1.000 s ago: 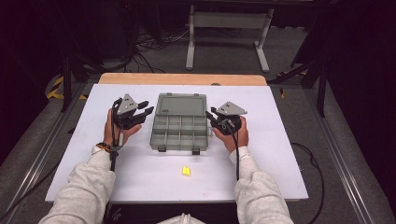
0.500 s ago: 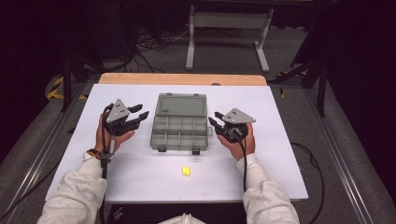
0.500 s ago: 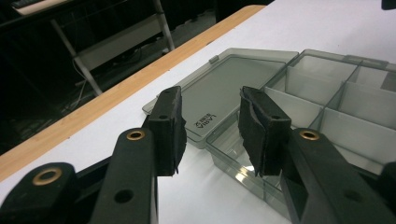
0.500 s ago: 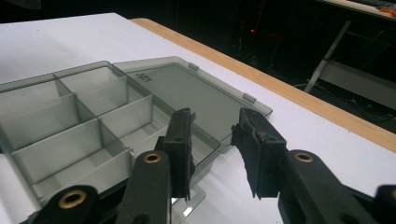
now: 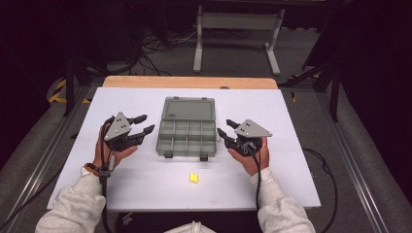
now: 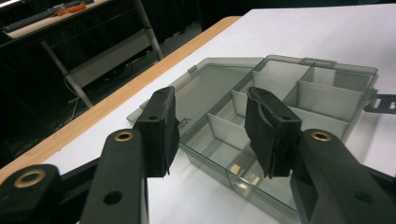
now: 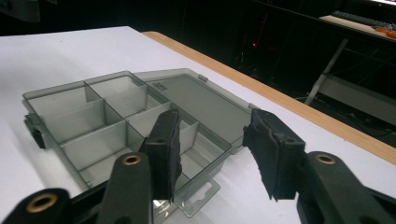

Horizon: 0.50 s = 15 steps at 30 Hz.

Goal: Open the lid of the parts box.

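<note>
A grey see-through compartment box lies open in the middle of the white table, its lid flat toward the far side. Left of the box, my left gripper points at its left wall; the jaws have just been opening and nothing is between them. My right gripper mirrors it on the right, jaws also just opening and empty. A small yellow piece lies in front of the box. The left gripper view shows my left gripper facing the box. The right gripper view shows my right gripper facing the box.
A wooden strip borders the table's far edge. Beyond it stands a metal frame on a dark floor with cables. Metal rails run along both sides of the table.
Both hands have drawn outward, away from the box's sides, and both pairs of jaws stand wider apart. The box and the yellow piece have not moved.
</note>
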### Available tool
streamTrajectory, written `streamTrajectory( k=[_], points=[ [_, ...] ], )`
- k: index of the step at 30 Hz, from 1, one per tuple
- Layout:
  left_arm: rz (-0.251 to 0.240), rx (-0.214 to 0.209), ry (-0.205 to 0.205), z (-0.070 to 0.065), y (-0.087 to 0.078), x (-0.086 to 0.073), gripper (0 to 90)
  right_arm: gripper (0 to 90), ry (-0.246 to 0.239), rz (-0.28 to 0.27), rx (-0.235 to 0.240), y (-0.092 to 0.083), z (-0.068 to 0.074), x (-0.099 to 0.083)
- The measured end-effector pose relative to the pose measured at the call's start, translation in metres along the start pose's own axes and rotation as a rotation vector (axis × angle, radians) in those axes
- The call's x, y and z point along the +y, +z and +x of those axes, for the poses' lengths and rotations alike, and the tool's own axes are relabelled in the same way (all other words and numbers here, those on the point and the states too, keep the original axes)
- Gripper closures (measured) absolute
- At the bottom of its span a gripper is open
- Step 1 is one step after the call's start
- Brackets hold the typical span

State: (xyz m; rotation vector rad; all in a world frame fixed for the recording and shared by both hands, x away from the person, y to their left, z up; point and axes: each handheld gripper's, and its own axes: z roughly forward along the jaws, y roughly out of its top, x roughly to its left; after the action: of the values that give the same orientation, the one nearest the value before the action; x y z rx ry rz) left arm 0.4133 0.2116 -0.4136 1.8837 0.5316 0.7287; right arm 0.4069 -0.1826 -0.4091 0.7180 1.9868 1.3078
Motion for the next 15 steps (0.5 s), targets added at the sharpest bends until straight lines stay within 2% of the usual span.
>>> streamTrajectory(
  k=[3,6,8,11,12,13,15],
  points=[
    [0.002,-0.003,0.026,-0.006,-0.003,-0.001,51.2,48.5,0.004,-0.019,0.023,-0.004,0.002,0.001],
    [-0.009,-0.023,0.016,-0.009,-0.006,-0.002,47.7,43.3,-0.004,-0.025,0.030,-0.006,0.004,0.000],
    [0.002,-0.021,0.038,-0.013,-0.007,-0.003,42.4,38.8,-0.015,-0.020,0.031,-0.007,0.006,-0.001],
    [0.011,-0.031,0.048,-0.019,-0.007,-0.007,35.6,34.4,-0.021,-0.014,0.056,-0.008,0.008,-0.003],
    [0.021,-0.034,0.052,-0.023,-0.008,-0.008,35.6,32.2,-0.034,-0.006,0.067,-0.009,0.011,-0.005],
    [0.024,-0.046,0.057,-0.026,-0.009,-0.010,31.3,29.3,-0.052,0.005,0.102,-0.012,0.017,-0.007],
    [0.037,-0.052,0.071,-0.033,-0.010,-0.013,27.0,25.5,-0.057,0.012,0.130,-0.014,0.022,-0.009]
  ],
)
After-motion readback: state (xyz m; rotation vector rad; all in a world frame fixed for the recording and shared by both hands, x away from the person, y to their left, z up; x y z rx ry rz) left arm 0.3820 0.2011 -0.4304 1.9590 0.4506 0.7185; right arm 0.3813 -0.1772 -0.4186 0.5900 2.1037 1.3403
